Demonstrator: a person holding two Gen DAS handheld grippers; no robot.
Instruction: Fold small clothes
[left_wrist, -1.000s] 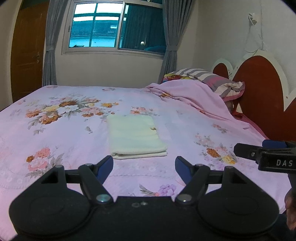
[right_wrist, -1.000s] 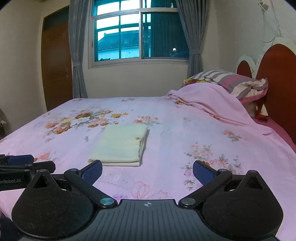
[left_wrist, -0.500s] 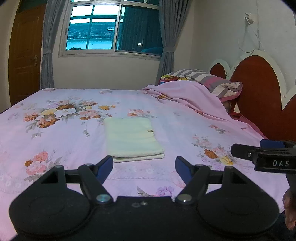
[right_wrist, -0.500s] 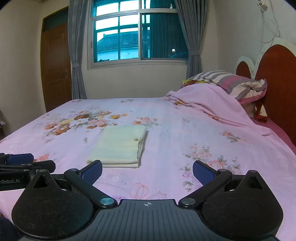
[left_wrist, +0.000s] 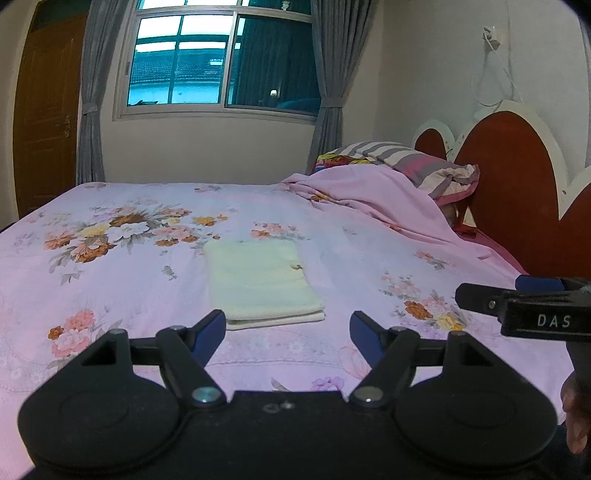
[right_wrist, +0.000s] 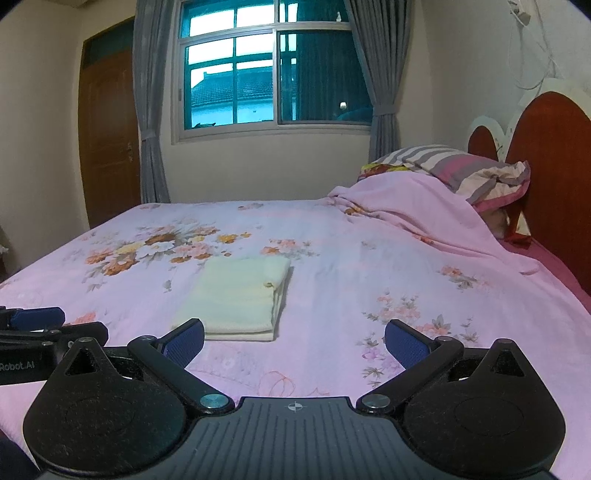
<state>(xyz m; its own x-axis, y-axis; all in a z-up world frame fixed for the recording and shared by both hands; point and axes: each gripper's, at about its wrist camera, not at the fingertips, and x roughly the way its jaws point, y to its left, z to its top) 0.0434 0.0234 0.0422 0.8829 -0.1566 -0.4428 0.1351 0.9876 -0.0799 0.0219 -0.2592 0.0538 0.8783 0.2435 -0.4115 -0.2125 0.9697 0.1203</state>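
Left wrist view: both tools, left tool (left_wrist: 287, 326) and right tool (right_wrist: 294, 338), gape apart before a folded, soft rectangular cloth (left_wrist: 261, 282).

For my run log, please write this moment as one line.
garment: folded, flat on bed | left claw: open, empty | right claw: open, empty | no contact with garment

A folded pale-yellow cloth (left_wrist: 262, 282) lies mid-bed on the pink floral bedsheet (left_wrist: 110, 288), with the striped pillow (left_wrist: 410, 162) and red wooden headboard (left_wrist: 517, 184) to its right, and the window (left_wrist: 221, 59) behind.
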